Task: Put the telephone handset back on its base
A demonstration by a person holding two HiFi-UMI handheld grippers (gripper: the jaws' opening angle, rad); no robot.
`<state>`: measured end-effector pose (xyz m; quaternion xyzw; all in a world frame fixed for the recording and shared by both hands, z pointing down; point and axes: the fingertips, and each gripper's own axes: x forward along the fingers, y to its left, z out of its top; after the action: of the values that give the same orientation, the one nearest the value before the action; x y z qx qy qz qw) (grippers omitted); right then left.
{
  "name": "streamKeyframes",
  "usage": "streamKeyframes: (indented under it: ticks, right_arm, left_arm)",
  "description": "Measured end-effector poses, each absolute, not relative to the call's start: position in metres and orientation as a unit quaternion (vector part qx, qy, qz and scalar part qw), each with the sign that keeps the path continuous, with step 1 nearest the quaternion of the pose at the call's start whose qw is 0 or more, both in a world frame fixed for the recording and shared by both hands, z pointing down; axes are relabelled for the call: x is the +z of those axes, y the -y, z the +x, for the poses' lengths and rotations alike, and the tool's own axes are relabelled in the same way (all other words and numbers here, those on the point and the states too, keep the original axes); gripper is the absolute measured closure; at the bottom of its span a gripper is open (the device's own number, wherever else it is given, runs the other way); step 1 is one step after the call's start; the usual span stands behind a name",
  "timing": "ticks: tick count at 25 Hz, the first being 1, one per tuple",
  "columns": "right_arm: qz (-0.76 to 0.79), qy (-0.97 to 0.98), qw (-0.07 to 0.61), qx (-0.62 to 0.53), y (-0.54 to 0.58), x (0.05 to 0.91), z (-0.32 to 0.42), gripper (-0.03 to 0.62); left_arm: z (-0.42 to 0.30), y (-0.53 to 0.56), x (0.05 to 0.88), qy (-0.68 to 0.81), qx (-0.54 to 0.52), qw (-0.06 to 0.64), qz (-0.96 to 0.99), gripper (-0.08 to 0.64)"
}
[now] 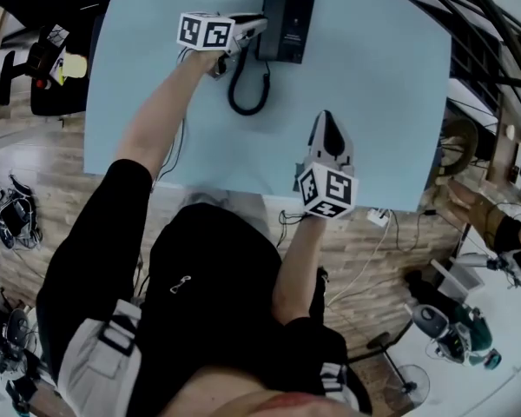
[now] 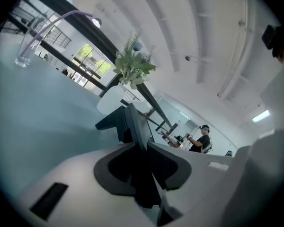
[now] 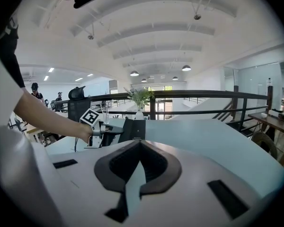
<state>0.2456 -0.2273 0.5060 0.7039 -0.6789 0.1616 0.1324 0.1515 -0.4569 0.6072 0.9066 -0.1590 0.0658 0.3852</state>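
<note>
A black telephone base stands at the far side of the light blue table, and its coiled cord loops toward me. My left gripper reaches the base's left side. In the left gripper view the black handset runs edge-on between the pads of the left gripper, which are shut on it. My right gripper rests nearer the table's front edge, pointing at the phone. Its jaws meet at the tips with nothing between them. The right gripper view shows the base and the left gripper beside it.
A vase with a green plant stands beyond the phone at the table's far edge. A clear glass is off to the left. An office chair and floor cables lie left of the table. A railing runs behind.
</note>
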Motion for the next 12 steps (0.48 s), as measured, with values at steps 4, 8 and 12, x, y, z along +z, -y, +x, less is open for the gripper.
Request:
streamKeyframes:
  ticks: [4, 8, 12]
  right_arm:
    - [0.709, 0.673, 0.137, 0.162, 0.218, 0.508, 0.252, 0.598]
    - [0.708, 0.674, 0.133, 0.160, 0.213, 0.508, 0.250, 0.598]
    - [0.699, 0.685, 0.133, 0.153, 0.220, 0.501, 0.240, 0.598]
  left_arm:
    - [0.152, 0.460, 0.614, 0.157, 0.072, 0.405, 0.898, 0.491]
    - [0.155, 0.459, 0.616, 0.184, 0.133, 0.355, 0.907, 0.469]
    - [0.156, 0.459, 0.612, 0.233, 0.213, 0.254, 0.914, 0.459]
